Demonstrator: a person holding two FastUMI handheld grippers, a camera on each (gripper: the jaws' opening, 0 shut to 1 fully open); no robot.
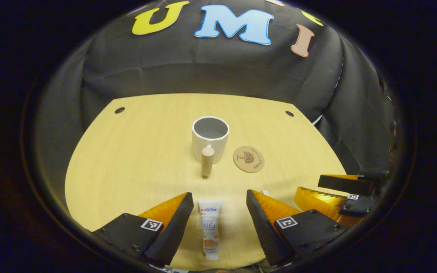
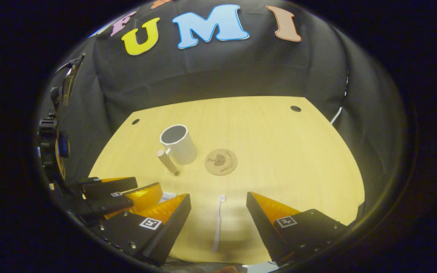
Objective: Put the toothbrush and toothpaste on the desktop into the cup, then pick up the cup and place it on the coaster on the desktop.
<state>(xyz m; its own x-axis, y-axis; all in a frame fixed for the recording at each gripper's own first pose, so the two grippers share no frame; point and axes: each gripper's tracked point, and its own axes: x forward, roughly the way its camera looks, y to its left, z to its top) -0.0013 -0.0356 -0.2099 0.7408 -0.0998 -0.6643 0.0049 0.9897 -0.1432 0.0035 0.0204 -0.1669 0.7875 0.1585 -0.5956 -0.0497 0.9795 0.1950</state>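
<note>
So both tools are basically lined up over their targets and nothing is grabbed yet. The left gripper (image 1: 220,212) has its jaws spread wide with the toothpaste (image 1: 210,227) lying flat on the desktop (image 1: 127,167) right between them, cap end pointing back toward the person. In the right gripper view the right gripper (image 2: 218,214) is just as wide open, straddling the toothbrush (image 2: 218,223), which lies lengthwise with its head toward the middle of the table. The cup (image 1: 210,138) stands upright mid-table, empty as far as I can see, its wooden handle (image 1: 207,160) sticking out toward the grippers, and the coaster (image 1: 249,159) sits just beside it on the right, not touching. What worries me: that toothbrush is thin and flat against the wood, so the fingers could easily close above it or just roll it sideways instead of pinching it. The tube is squishy, so a grab near the tail end might let it droop and miss the rim. Also, the two grippers are close together, and both have to reach the same small opening, so they could bump each other or clip that handle and tip the cup over or shove it onto the coaster early.
</note>
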